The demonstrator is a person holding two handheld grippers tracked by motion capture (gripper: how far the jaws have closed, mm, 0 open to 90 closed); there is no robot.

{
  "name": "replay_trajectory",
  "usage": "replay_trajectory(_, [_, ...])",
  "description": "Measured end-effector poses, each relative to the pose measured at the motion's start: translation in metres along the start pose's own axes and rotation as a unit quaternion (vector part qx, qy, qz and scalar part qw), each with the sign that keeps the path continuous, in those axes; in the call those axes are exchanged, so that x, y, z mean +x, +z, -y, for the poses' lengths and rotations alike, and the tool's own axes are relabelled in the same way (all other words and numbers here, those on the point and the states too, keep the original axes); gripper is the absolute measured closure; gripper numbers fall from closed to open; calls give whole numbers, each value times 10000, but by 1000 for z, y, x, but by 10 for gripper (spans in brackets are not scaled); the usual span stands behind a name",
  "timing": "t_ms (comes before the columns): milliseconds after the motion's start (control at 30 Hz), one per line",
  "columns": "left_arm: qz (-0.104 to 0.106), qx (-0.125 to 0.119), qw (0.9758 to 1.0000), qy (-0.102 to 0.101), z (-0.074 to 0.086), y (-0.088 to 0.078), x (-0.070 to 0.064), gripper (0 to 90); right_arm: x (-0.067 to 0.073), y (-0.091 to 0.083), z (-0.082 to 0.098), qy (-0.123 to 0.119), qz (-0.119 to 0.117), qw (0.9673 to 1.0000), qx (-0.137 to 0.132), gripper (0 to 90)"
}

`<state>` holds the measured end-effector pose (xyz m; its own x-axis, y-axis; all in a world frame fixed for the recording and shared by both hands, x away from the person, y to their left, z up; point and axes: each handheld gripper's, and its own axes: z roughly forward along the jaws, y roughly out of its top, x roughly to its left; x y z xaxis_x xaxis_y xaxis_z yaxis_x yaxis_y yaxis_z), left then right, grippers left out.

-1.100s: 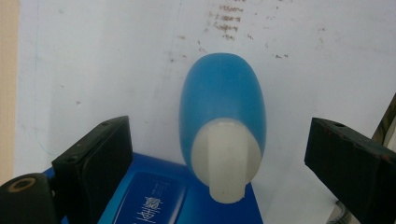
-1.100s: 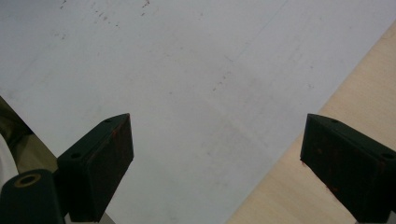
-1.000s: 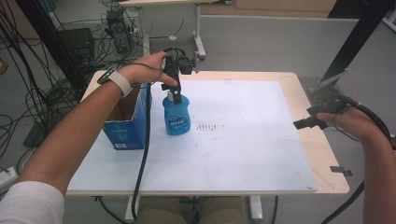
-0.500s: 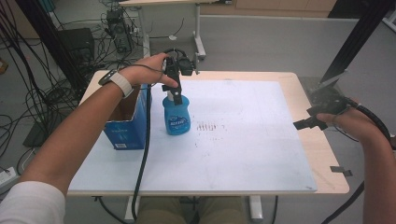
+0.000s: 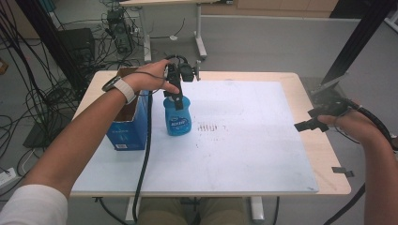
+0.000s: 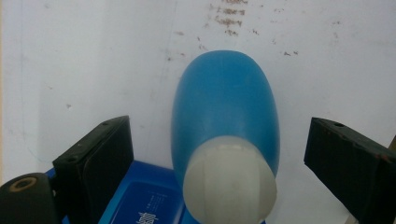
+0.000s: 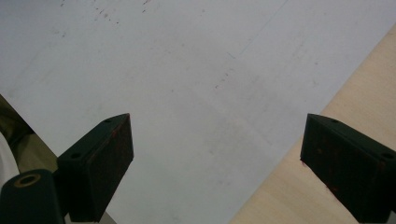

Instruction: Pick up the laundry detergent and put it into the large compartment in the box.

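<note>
The bottle [image 5: 178,117] stands upright on the tabletop [image 5: 244,154], just at three o'clock of the box [image 5: 126,126]. The left gripper [image 5: 177,96] hovers over its cap, jaws spread apart. The right gripper [image 5: 312,124] hangs at the tabletop's three o'clock edge, jaws spread.

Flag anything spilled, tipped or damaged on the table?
Nothing tipped or spilled. The blue bottle stands upright beside the blue box, with the left hand-held gripper open above its cap. The one blemish is a patch of dark smudges on the white mat, right of the bottle.
</note>
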<state>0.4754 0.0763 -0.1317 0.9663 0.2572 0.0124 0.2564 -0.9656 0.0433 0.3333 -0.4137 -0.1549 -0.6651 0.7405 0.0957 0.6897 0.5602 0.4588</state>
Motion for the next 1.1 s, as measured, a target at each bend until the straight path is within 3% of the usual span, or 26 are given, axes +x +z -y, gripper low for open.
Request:
replay_trajectory(700, [4, 59, 10000, 26, -1, 28, -2, 127, 1, 0, 5, 25, -3, 10000, -13, 95])
replay_trajectory(1100, [-67, 41, 10000, 37, 0, 34, -4, 226, 1, -1, 7, 23, -2, 10000, -26, 95])
